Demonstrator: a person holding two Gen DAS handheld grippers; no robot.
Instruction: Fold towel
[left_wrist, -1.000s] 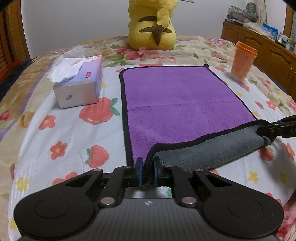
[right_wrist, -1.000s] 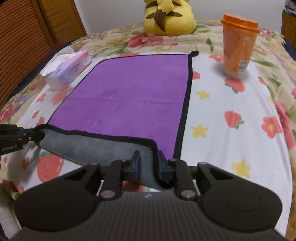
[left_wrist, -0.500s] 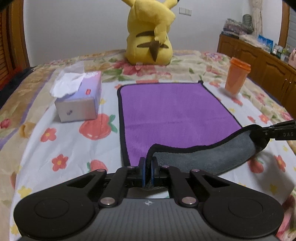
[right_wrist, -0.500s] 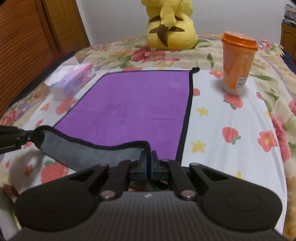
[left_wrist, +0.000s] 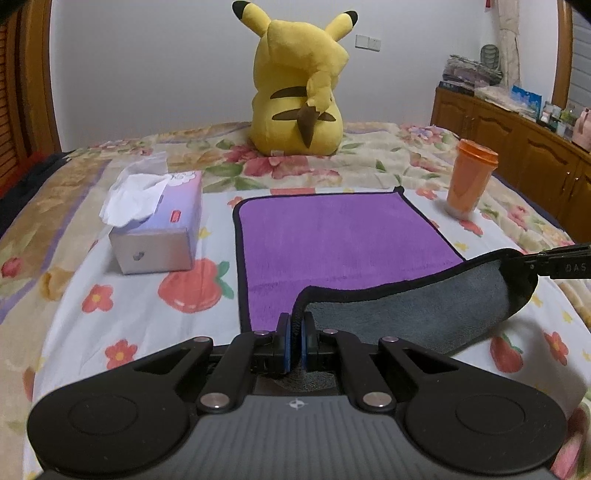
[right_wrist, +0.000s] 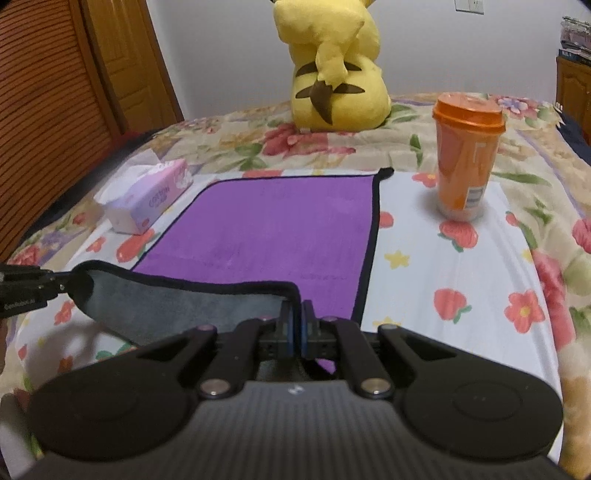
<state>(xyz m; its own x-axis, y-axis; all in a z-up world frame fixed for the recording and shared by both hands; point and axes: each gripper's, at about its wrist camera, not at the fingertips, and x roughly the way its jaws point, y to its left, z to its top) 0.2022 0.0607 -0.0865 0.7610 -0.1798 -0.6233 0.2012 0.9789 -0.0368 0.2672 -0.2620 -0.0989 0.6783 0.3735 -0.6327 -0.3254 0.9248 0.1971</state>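
- The left gripper (left_wrist: 295, 330) has its blue-padded fingers (left_wrist: 283, 343) pinched together on the near left corner of the towel (left_wrist: 332, 236), with the black hem rising between them.
- The right gripper (right_wrist: 296, 323) is likewise clamped on the near right corner of the towel (right_wrist: 280, 221); its fingers (right_wrist: 286, 332) press the hem from both sides.
- Between the two grippers the near edge hangs lifted off the bedspread (left_wrist: 140, 325), curled over so the grey underside faces up and sags in the middle.
- From the left wrist view, the right gripper (left_wrist: 532, 264) shows at the right margin, gripping the far end of that grey strip.
- From the right wrist view, the left gripper (right_wrist: 61, 286) shows at the left margin, holding the other end.
- Ahead of both grippers the rest of the towel lies flat, purple side up, black-bordered, on the flowered bedspread (right_wrist: 443, 280).
- Ahead and to the left of the left gripper a tissue box (left_wrist: 159, 236) stands just beside the towel's left edge, apart from it, a white tissue sticking out of its top.
- Ahead and to the right of the right gripper an orange lidded cup (right_wrist: 466, 155) stands upright near the towel's far right corner, not touching it.
- Beyond the towel's far edge a yellow plush toy (left_wrist: 299, 96) sits with its back to the grippers.
- Far right of the left gripper, a wooden cabinet (left_wrist: 517, 140) runs along the wall.
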